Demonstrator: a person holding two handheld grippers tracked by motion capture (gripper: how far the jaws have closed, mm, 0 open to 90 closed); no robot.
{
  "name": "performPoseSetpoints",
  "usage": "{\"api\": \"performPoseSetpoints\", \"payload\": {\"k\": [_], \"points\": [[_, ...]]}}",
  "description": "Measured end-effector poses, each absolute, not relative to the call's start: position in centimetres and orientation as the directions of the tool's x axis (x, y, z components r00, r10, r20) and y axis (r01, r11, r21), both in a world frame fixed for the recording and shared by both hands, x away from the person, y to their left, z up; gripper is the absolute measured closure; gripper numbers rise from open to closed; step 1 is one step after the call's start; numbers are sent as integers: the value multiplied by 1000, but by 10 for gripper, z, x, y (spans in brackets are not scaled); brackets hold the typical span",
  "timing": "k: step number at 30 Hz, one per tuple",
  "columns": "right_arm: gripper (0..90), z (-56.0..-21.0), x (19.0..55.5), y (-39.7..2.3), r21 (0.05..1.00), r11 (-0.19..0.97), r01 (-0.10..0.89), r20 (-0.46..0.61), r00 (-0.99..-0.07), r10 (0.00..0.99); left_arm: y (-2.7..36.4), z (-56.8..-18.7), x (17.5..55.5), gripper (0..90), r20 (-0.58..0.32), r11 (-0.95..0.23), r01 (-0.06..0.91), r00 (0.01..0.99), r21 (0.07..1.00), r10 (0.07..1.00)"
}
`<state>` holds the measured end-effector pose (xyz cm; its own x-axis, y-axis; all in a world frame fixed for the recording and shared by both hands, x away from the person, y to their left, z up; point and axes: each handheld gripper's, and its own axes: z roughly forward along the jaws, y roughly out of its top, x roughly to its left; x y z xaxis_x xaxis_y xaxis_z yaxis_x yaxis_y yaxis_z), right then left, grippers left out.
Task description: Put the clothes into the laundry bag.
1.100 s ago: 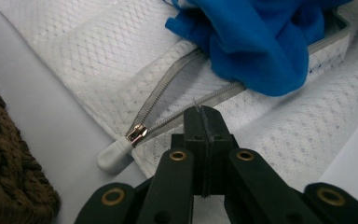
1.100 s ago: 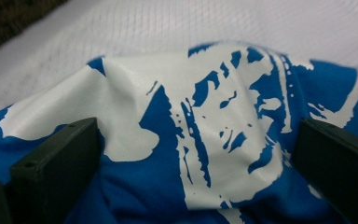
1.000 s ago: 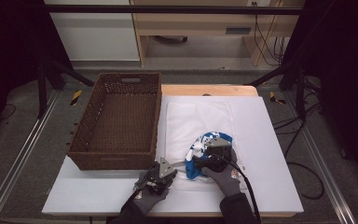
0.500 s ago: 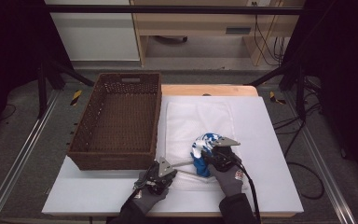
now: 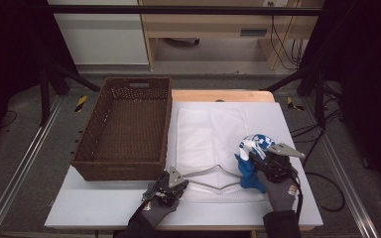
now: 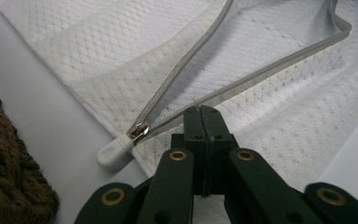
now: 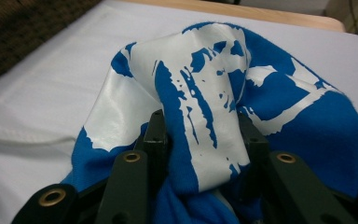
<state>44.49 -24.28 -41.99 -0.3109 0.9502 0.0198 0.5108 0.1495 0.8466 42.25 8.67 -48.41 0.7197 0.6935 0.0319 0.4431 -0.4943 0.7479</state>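
A white mesh laundry bag [image 5: 213, 126] lies flat on the table, its zipper mouth open toward me. My left gripper [image 5: 184, 181] is shut on the near zipper edge of the bag [image 6: 270, 93], jaws pressed together [image 6: 204, 112] just right of the zipper pull [image 6: 137, 132]. A blue and white printed garment [image 5: 252, 148] hangs bunched above the bag's right side. My right gripper [image 5: 259, 159] is shut on it; its jaws have just been closing, and in the right gripper view the cloth [image 7: 205, 70] bulges up between them [image 7: 203, 122].
A brown wicker basket [image 5: 116, 171] stands left of the bag, its corner close to my left gripper [image 6: 9, 168]. The white tabletop [image 5: 104, 208] reaches the near edge. A wooden strip [image 5: 223, 95] borders the far side.
My right gripper has closed on the garment, then lifted and carried it to the right, away from the bag's mouth. The left gripper has kept still on the zipper edge.
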Motion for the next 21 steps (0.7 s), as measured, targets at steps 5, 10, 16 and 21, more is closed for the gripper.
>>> {"api": "performPoseSetpoints", "payload": {"k": [5, 10, 16, 21], "points": [[633, -433, 430, -276, 818, 152, 554, -2, -262, 965, 86, -484, 422, 898, 36, -497, 444, 717, 745, 696], [617, -455, 429, -294, 788, 135, 601, 9, -231, 973, 86, -483, 423, 899, 31, -494, 447, 717, 745, 696], [575, -471, 435, -293, 764, 154, 626, -16, -219, 975, 85, -483, 423, 899, 34, -494, 446, 716, 746, 698], [419, -468, 435, -289, 775, 173, 608, -46, -220, 975, 84, -482, 422, 900, 37, -489, 437, 716, 755, 697]]}}
